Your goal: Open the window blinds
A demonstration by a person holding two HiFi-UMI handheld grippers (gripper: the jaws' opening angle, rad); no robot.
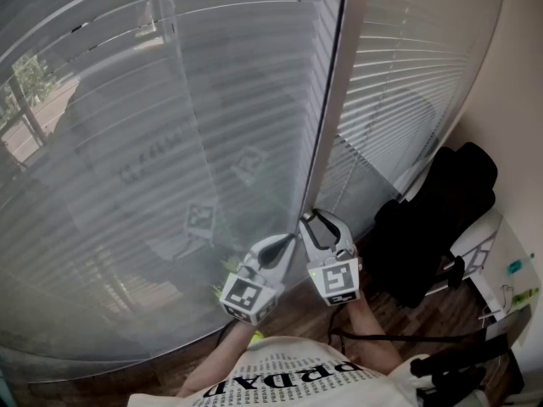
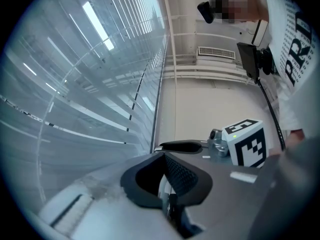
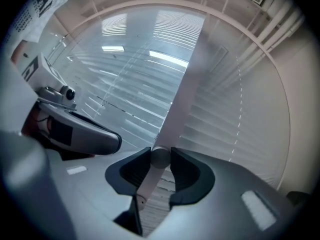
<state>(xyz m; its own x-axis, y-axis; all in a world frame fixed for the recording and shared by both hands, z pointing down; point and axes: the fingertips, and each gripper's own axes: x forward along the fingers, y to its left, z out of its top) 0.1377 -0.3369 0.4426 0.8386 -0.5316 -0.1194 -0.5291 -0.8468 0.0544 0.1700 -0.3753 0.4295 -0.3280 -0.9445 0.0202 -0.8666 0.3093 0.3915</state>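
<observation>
So the blinds (image 1: 212, 100) are the horizontal slat kind: thin, pale grey-white, slightly glossy strips stacked close together. There's one wide panel on the left of the jaws and a narrower one (image 1: 407, 75) on the right. The slats lie nearly flat against each other, so only a bit of outdoors shows through at the far left.

A long, pale, smooth wand (image 3: 175, 114) hangs down where the two panels meet. It runs straight in between the jaws of the right gripper (image 3: 160, 151). The dark, cupped pads (image 3: 187, 171) sit on either side of a rounded bit of the wand and look snug against it, so they stand fairly wide but clamped on.

The left gripper (image 2: 164, 156) sits just beside the right one, on its left, with its nose at the blinds. Its black pads (image 2: 182, 176), one with a fine grid texture, meet at the tips. There's a pale sliver in the gap behind them that I can't identify.

Each gripper has smooth grey plastic shells and carries a white cube with black square markers (image 1: 339, 280).

Off to the right of the jaws there's a floppy black fabric heap (image 1: 441, 219), on a dark wood floor (image 1: 399, 320).
</observation>
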